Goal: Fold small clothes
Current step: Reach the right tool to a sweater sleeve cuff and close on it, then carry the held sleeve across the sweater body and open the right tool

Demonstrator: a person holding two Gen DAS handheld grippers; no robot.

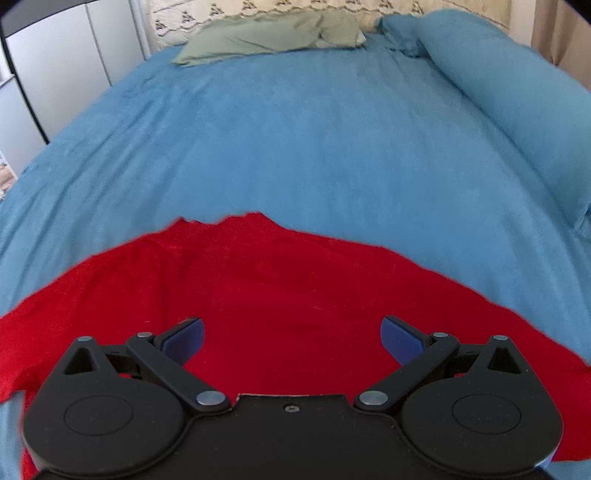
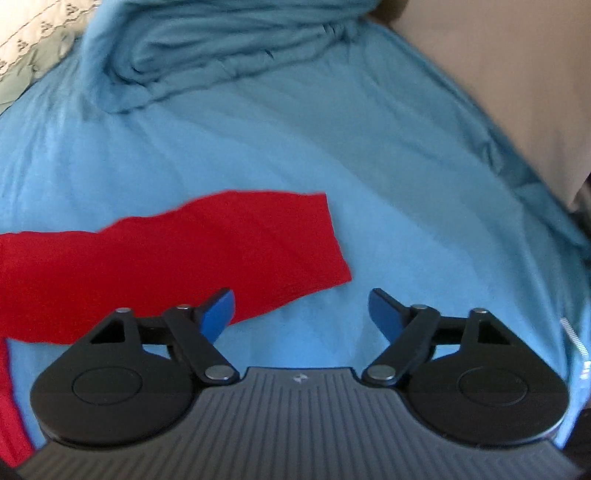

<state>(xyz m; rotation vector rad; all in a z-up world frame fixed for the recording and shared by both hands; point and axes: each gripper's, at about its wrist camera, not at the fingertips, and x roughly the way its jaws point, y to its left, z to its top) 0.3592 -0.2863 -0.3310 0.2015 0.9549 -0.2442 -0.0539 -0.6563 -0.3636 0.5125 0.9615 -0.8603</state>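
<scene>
A red garment (image 1: 258, 288) lies spread on the blue bed sheet (image 1: 314, 147). In the left wrist view my left gripper (image 1: 292, 338) is open and empty, its blue fingertips above the red cloth. In the right wrist view a red sleeve (image 2: 207, 251) stretches from the left to a cuff end near the middle. My right gripper (image 2: 301, 314) is open and empty; its left fingertip (image 2: 219, 314) is over the sleeve's lower edge, its right fingertip over bare sheet (image 2: 406, 184).
A green pillow (image 1: 266, 35) lies at the head of the bed. A rolled blue blanket (image 1: 517, 103) runs along the right side, also bunched in the right wrist view (image 2: 221, 48). White cupboard doors (image 1: 55, 74) stand left; a beige wall (image 2: 517, 92) is on the right.
</scene>
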